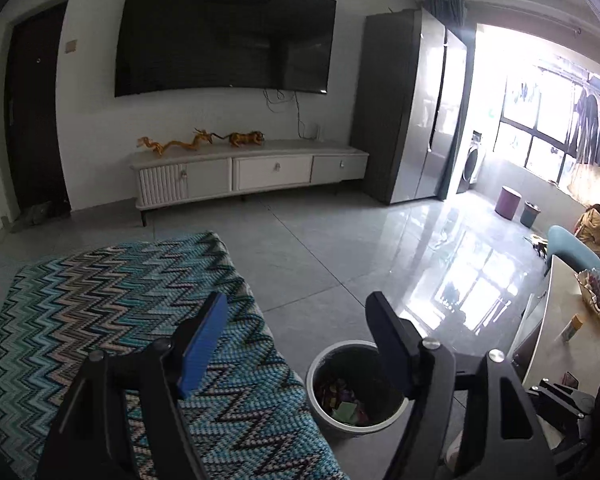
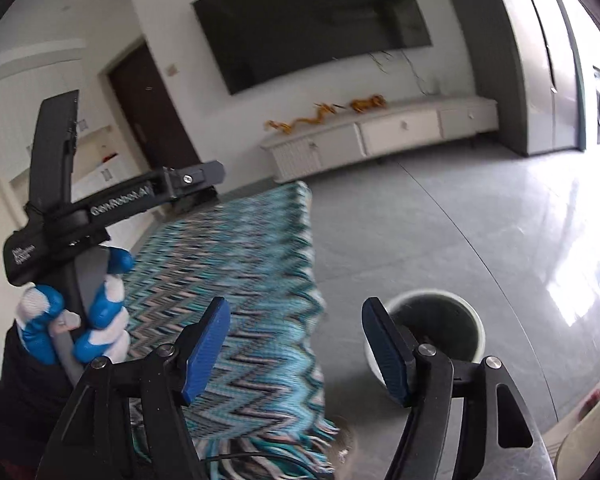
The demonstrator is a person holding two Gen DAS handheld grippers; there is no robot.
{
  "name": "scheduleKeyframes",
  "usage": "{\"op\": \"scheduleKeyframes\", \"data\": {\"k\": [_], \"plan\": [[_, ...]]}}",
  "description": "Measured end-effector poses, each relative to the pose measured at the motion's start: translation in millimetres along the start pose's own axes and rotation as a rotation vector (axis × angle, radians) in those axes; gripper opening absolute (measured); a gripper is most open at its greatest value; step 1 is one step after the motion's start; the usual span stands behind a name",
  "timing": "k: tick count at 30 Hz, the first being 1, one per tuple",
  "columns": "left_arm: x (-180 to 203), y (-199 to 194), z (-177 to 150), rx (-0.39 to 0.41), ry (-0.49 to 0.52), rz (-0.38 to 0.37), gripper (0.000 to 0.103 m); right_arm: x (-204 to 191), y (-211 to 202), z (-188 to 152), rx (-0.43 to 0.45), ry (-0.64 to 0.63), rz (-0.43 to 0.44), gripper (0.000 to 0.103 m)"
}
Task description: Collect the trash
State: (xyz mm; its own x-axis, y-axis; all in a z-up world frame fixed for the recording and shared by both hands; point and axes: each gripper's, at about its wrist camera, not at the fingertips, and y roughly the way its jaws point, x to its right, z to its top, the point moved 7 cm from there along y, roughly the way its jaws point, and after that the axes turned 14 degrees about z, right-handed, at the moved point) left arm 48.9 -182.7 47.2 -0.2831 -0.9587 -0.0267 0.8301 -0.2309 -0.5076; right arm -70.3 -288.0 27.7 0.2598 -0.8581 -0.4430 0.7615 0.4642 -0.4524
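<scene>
Through the left wrist camera I see my left gripper (image 1: 296, 332) with its two blue-padded fingers spread wide apart and nothing between them. Below its right finger stands the trash bin (image 1: 320, 404), a round grey-rimmed bucket on the tiled floor (image 1: 340, 248), with colourful scraps lying at its bottom. Just beside the bin, on its left, lies the zigzag rug (image 1: 120, 300) in teal, black and pink. Against the far wall I make out a white TV cabinet (image 1: 252, 172) with gold figurines (image 1: 200, 142) on top, and a large dark television (image 1: 224, 36) above it. At the right edge a pale table (image 1: 560, 320) carries a small yellowish bottle (image 1: 572, 328).

Over on the right wrist camera, my right gripper (image 2: 296, 344) is likewise wide open and holds nothing. The trash bin (image 2: 472, 320) sits past its right finger, partly hidden behind it, its contents too dark for me to tell. The rug (image 2: 252, 264) stretches under the left finger, its fringe at the lower edge. At the left I see the left gripper (image 2: 56, 152) from the side, held by a hand (image 2: 76, 316) in a blue and white glove.
</scene>
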Motion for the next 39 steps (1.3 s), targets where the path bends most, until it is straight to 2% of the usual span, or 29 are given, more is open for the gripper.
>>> {"op": "scheduleKeyframes", "data": {"k": [3,8,12,16,21,27,32,35,39], "plan": [[-35.0,-28.8,7.3,0.05,-0.023,0.058,0.076,-42.7,6.1,7.4,0.005,-0.066,0.043,0.069],[-97.2,-58.6,10.6,0.08,-0.078,0.138,0.077,-99.2,26.9,26.1,0.007,-0.106,0.114,0.071],[-153.9,-70.4,9.3,0.102,-0.123,0.253,0.077,-126.8,38.2,44.8,0.037,-0.112,0.145,0.079],[-198.5,-67.3,2.5,0.095,-0.151,0.36,0.079,-138.5,60.5,55.1,0.039,-0.104,0.177,0.081],[-225.3,-42.7,-14.1,0.061,-0.186,0.419,0.081,-131.2,102.4,50.7,0.0,-0.071,0.184,0.081],[-231.9,5.0,-34.0,0.0,-0.186,0.442,0.082,-99.9,143.5,44.1,-0.03,-0.057,0.094,0.081],[-227.3,37.1,-40.1,-0.013,-0.135,0.473,0.086,-72.5,172.5,40.4,-0.043,-0.084,-0.008,0.083],[-223.4,48.9,-41.0,0.002,-0.094,0.492,0.092,-61.2,188.1,39.5,-0.054,-0.099,-0.034,0.084],[-222.8,66.1,-43.4,-0.001,-0.071,0.487,0.095,-53.4,211.8,40.7,-0.072,-0.116,-0.051,0.085]]}}
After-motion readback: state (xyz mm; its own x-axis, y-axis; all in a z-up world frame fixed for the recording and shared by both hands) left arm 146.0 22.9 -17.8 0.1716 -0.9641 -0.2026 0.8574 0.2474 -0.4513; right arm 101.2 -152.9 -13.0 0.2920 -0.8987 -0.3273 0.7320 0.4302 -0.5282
